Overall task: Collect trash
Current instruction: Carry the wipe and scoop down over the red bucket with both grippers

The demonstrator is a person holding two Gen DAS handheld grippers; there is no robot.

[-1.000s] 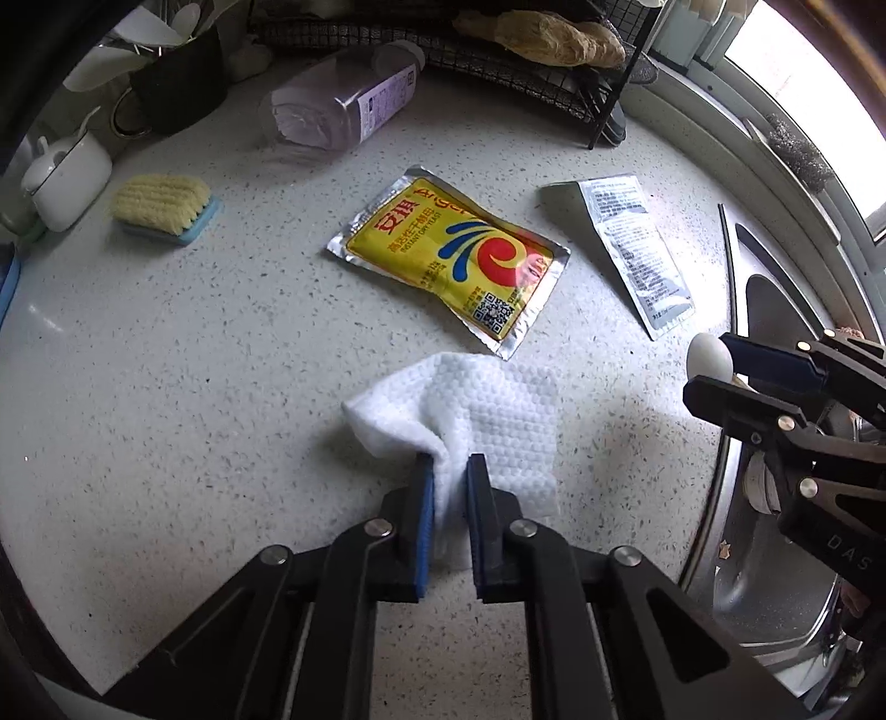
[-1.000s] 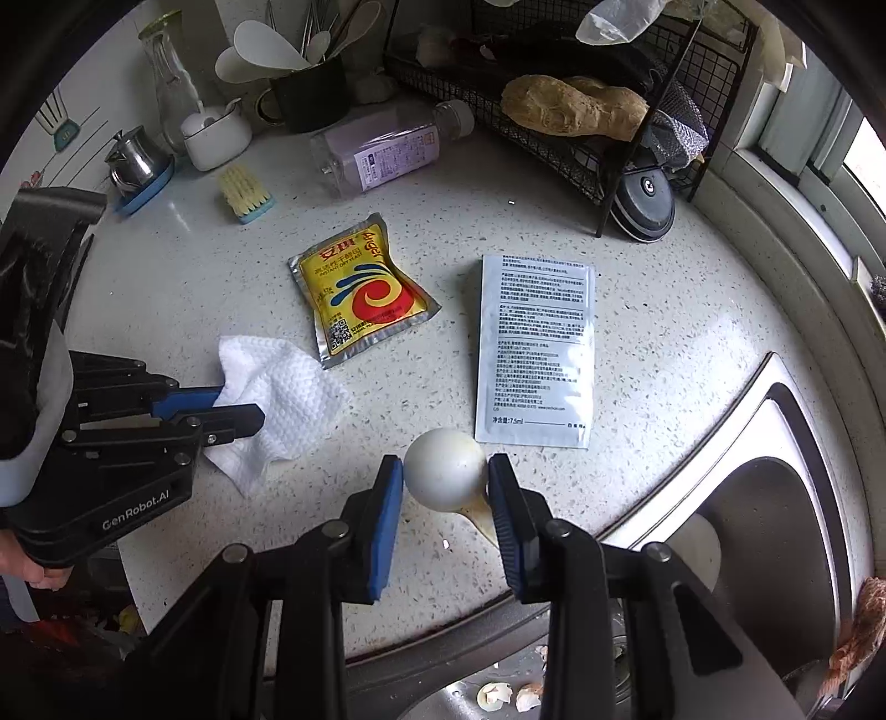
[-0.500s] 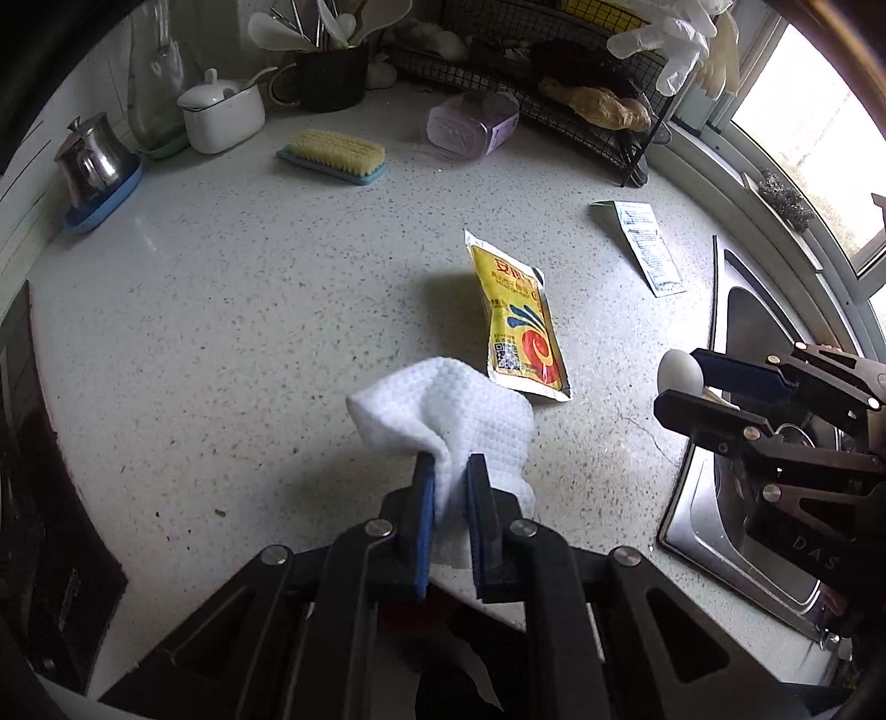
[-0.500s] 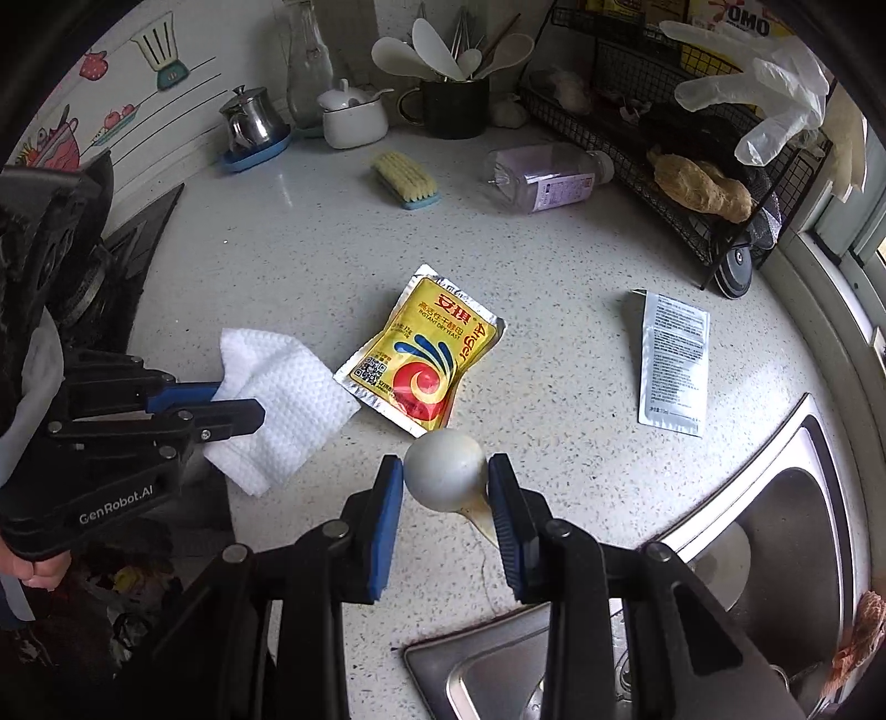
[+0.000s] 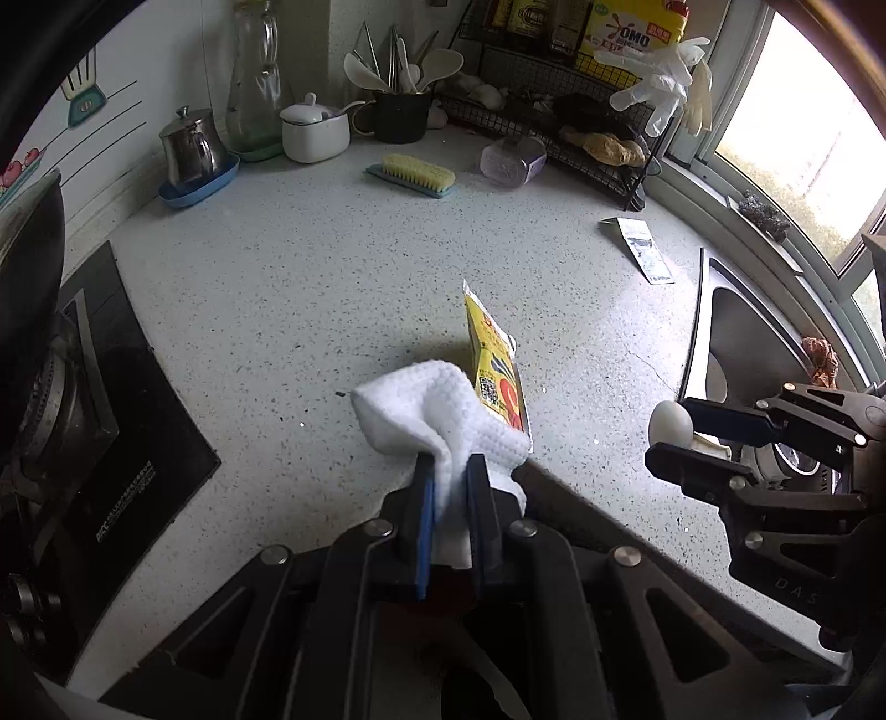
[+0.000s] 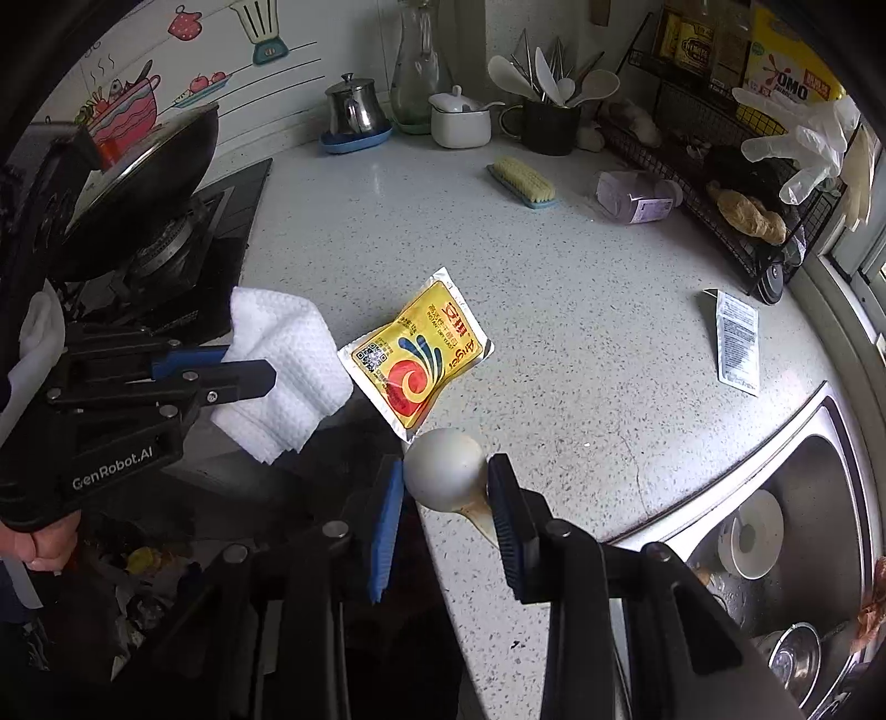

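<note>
Speckled counter point(image 5: 310, 288) | left tongs point(image 5: 448, 471) pinch crumpled white wipe point(image 5: 437, 410) | right tongs point(image 6: 446, 487) grip dripping eggshell point(image 6: 443, 471)

Packet point(image 6: 418, 360) lies on counter point(image 6: 554, 310) beside sink point(image 6: 830, 443).

We read "OMO" on the yellow box point(image 5: 637, 33) at upper right, on the wire rack point(image 5: 554, 83). "GenRobot.AI" marks the left gripper point(image 6: 243, 368) body at lower left; "DAS" shows on the right gripper point(image 5: 667, 437).
</note>
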